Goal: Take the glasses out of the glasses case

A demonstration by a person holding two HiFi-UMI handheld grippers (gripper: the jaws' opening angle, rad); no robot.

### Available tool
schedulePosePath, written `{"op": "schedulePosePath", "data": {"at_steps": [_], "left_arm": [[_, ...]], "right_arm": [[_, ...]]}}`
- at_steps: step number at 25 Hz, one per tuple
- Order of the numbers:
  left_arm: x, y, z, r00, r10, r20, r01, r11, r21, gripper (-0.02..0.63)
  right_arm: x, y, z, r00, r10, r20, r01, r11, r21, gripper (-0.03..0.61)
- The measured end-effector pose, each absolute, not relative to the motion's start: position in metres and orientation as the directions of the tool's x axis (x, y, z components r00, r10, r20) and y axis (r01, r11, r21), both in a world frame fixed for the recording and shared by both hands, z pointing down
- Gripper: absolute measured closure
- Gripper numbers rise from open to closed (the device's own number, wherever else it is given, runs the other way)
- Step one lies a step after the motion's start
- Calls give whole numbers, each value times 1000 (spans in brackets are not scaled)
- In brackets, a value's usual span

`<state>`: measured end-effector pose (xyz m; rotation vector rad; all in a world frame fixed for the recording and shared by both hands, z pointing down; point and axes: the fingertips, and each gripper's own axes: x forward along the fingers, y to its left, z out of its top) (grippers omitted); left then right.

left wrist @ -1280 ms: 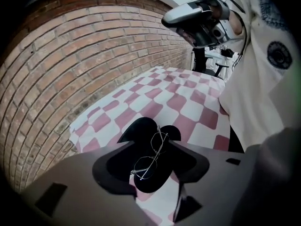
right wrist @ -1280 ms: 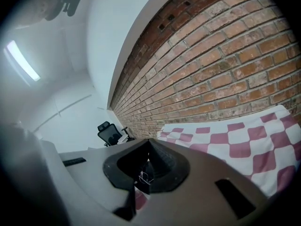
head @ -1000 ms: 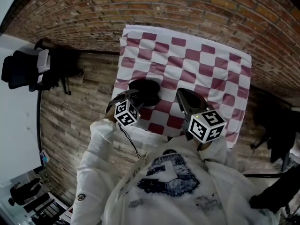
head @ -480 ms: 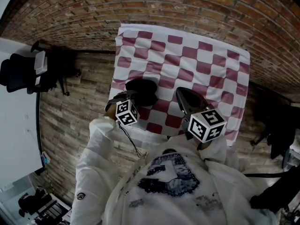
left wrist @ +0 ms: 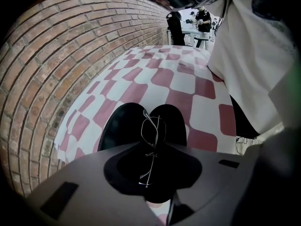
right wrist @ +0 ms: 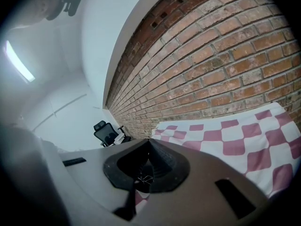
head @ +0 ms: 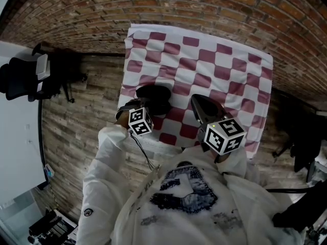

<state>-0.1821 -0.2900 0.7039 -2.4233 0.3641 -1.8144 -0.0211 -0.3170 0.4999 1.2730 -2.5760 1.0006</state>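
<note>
Closing through the last second, the jaws of the left tool now stand narrow on the thin wire glasses, which run edge-on between them. The right tool has kept its place just right of the glasses case, jaws together and empty. The glasses reach from the left tool out over the middle of the open black case, though I cannot tell whether they are clear of it. The case lies at the near left of the counter, whose red-and-white checked cloth runs beyond the case to a brick wall.
</note>
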Motion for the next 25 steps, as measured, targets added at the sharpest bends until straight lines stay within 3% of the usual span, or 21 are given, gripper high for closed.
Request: {"op": "schedulePosePath", "data": {"at_steps": [25], "left_arm": [[-187, -286, 712, 246, -262, 933, -114, -964, -241, 586]], "right_arm": [[-33, -313, 501, -648, -663, 374, -742, 439, -507, 565]]}}
